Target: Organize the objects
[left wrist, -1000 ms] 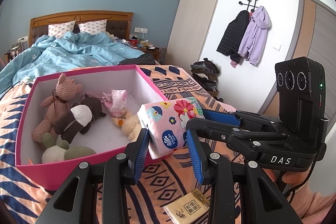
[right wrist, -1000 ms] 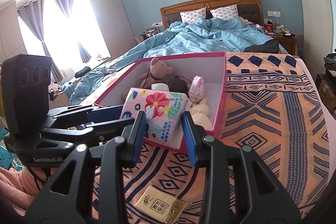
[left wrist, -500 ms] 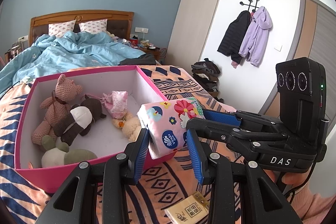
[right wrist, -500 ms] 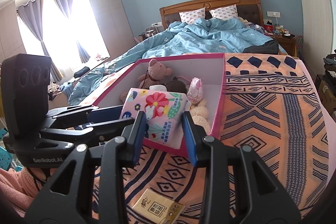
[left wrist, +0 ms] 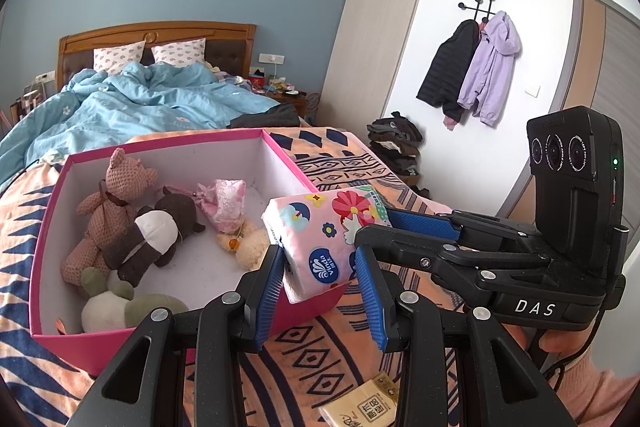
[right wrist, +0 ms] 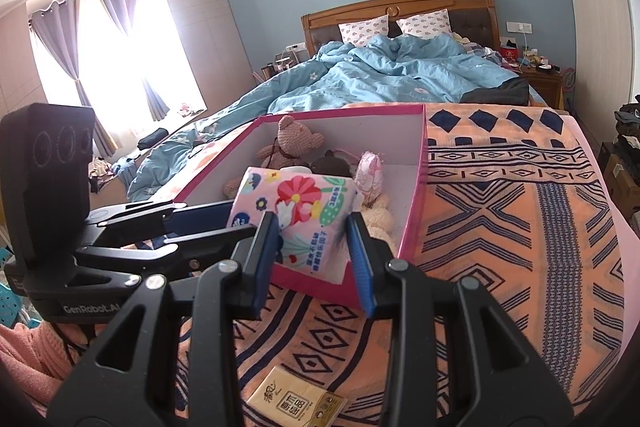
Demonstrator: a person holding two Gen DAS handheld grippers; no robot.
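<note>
Pink tissue pack (left wrist: 324, 239) hangs over the pink box (left wrist: 168, 155) corner, clenched by both my left gripper (left wrist: 320, 291) and right gripper (right wrist: 316, 259); next, I judge, lower and release.

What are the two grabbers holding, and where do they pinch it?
Both hold one flowery tissue pack over the pink box. The left gripper pinches its lower end; the right gripper pinches the opposite end.

"Vinda" on the tissue pack (left wrist: 326, 247), "DAS" on right tongs (left wrist: 370, 231), "GenRobot.AI" on left tongs (right wrist: 240, 223).
</note>
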